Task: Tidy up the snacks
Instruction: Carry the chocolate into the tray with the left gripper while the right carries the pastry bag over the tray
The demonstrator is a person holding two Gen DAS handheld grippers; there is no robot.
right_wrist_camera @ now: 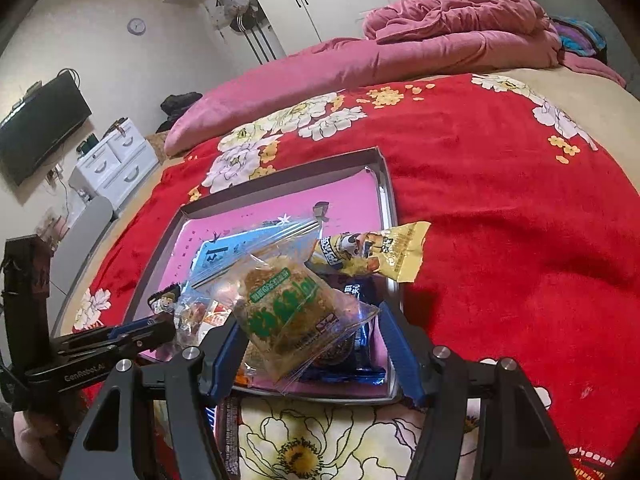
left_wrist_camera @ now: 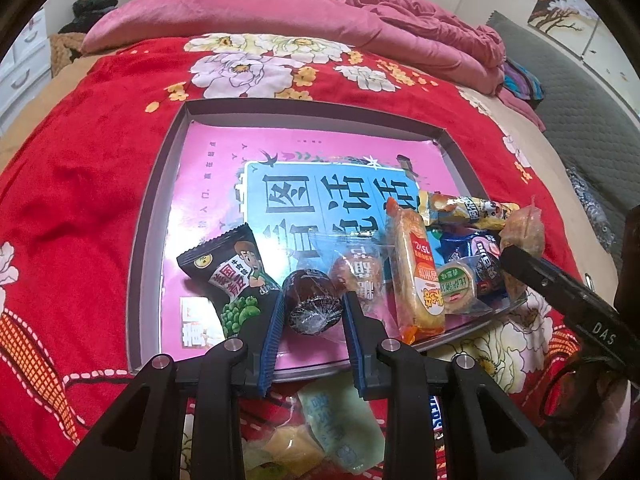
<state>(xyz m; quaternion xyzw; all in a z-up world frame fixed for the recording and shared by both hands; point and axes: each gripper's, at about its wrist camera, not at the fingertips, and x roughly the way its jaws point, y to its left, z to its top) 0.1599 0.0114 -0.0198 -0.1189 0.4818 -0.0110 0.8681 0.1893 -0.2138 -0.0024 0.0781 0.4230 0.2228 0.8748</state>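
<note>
Snacks sit piled in the near right corner of our shallow tray (left_wrist_camera: 160, 184), which lies on the red flowered blanket (left_wrist_camera: 80, 184). We see lots of bare pink floor at the far and left side of the tray, up to its low grey rim. The black pea packet (left_wrist_camera: 228, 270) lies alone near the left side, and the long orange cracker pack (left_wrist_camera: 416, 268) pokes over the near rim. The yellow packet (right_wrist_camera: 376, 252) hangs out over the right rim onto the blanket. More snacks lie on the blanket in front of the tray, under our claws. Our left gripper (left_wrist_camera: 314, 314) tilts down over the near rim, and its blue fingers (left_wrist_camera: 274, 334) squeeze a small dark round snack (left_wrist_camera: 312, 304) between them. Our right gripper (right_wrist_camera: 316, 344) also tilts down, over the near right corner. A clear bag with a brown cake (right_wrist_camera: 292, 312) sits between its blue fingers. The left finger (right_wrist_camera: 224, 354) touches the bag, but we cannot tell if the right one does, so we cannot tell if it is held.
</note>
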